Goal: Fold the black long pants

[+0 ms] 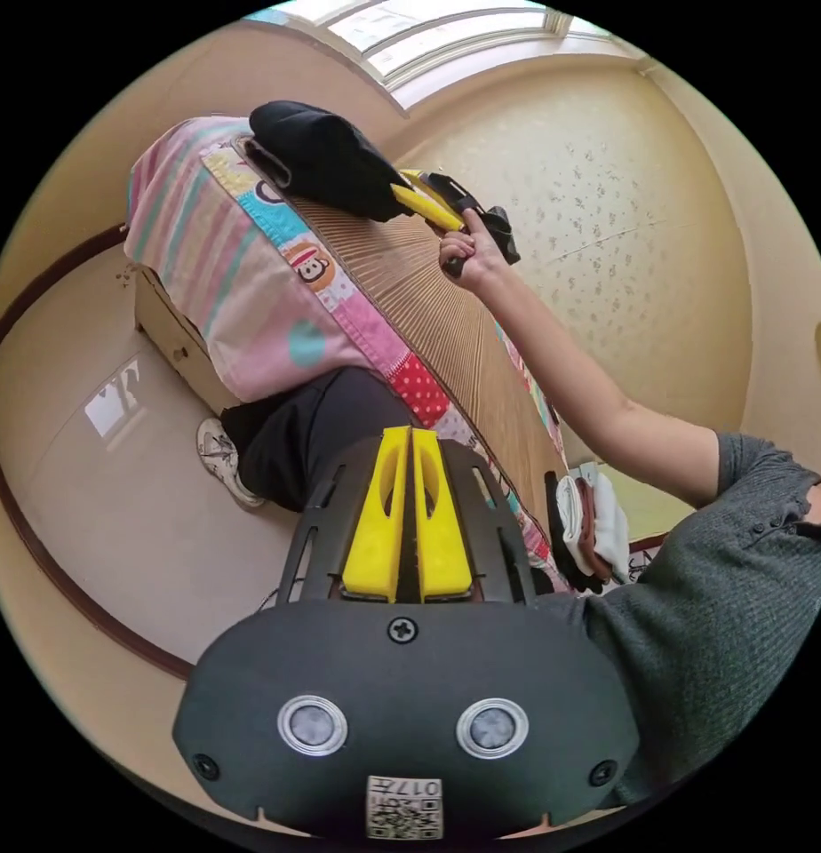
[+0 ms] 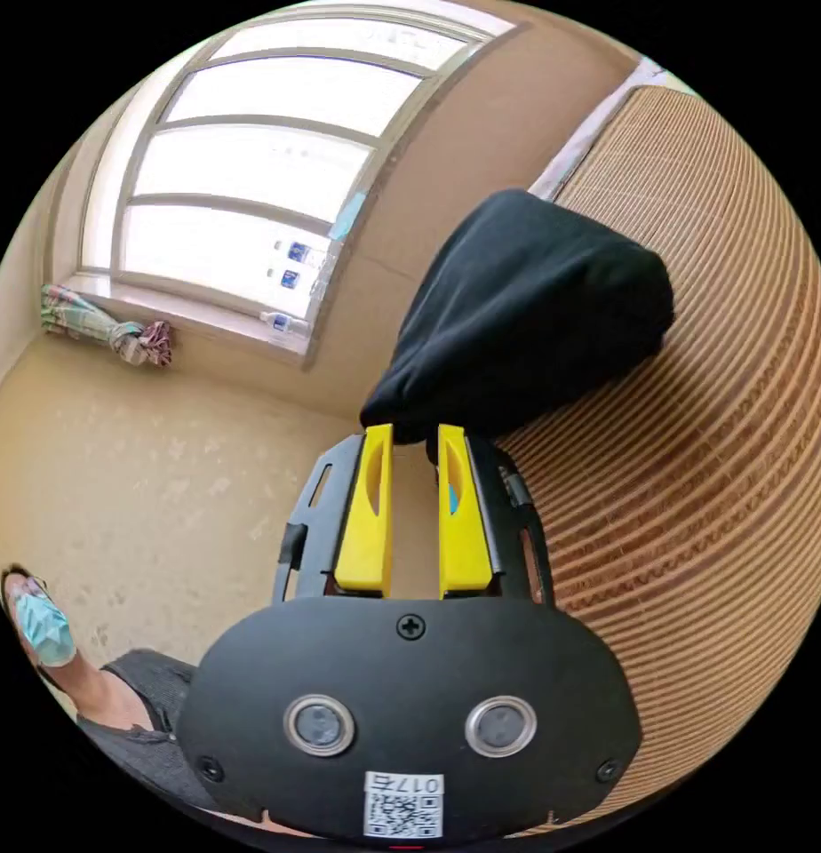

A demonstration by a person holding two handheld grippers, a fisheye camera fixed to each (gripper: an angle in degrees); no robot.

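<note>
The left gripper (image 1: 409, 437) hung nearest, its yellow jaws pressed together on nothing, above the near edge of the bed. At the far end of the woven mat (image 1: 428, 293), the black long pants (image 1: 326, 160) lay folded into a compact bundle. The right gripper (image 2: 415, 434), held in a hand (image 1: 471, 253), had its jaws apart, tips touching the bundle's near edge.

Bright daylight comes in through the window (image 2: 251, 169) at eleven o'clock in the right gripper view, and its panes glow white. Both pictures are sharp but bend round at the edges. A pale shine sits on the floor (image 1: 108, 404) at nine o'clock in the left gripper view.
</note>
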